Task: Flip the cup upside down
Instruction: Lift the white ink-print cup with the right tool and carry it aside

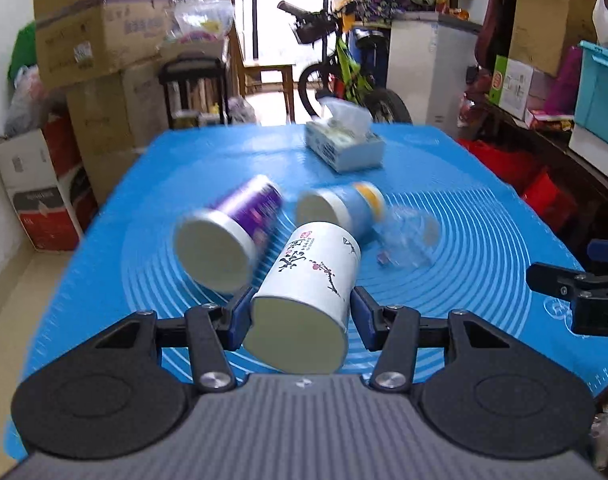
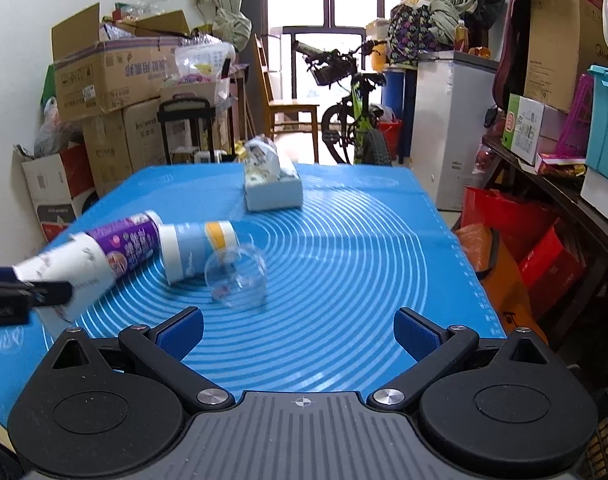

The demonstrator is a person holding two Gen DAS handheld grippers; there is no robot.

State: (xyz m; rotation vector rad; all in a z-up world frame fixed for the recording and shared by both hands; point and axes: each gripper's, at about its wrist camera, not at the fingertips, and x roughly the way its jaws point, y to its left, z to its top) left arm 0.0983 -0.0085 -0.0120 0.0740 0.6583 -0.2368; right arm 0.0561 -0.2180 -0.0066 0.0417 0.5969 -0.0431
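Observation:
My left gripper (image 1: 302, 314) is shut on a white paper cup (image 1: 311, 280) with ink blossom print, held tilted with its base toward the camera; it also shows at the left of the right wrist view (image 2: 76, 268). A purple cup (image 1: 232, 232) lies on its side just left of it, blurred. A blue and yellow cup (image 1: 343, 206) lies behind. A clear plastic cup (image 2: 238, 276) lies on its side on the blue mat (image 2: 343, 260). My right gripper (image 2: 300, 330) is open and empty, near the mat's front edge, a little right of the clear cup.
A tissue box (image 1: 343, 148) stands at the far middle of the mat. Cardboard boxes (image 2: 116, 72) pile up at the left, a bicycle (image 2: 355, 120) and white cabinet behind, shelves with boxes at the right.

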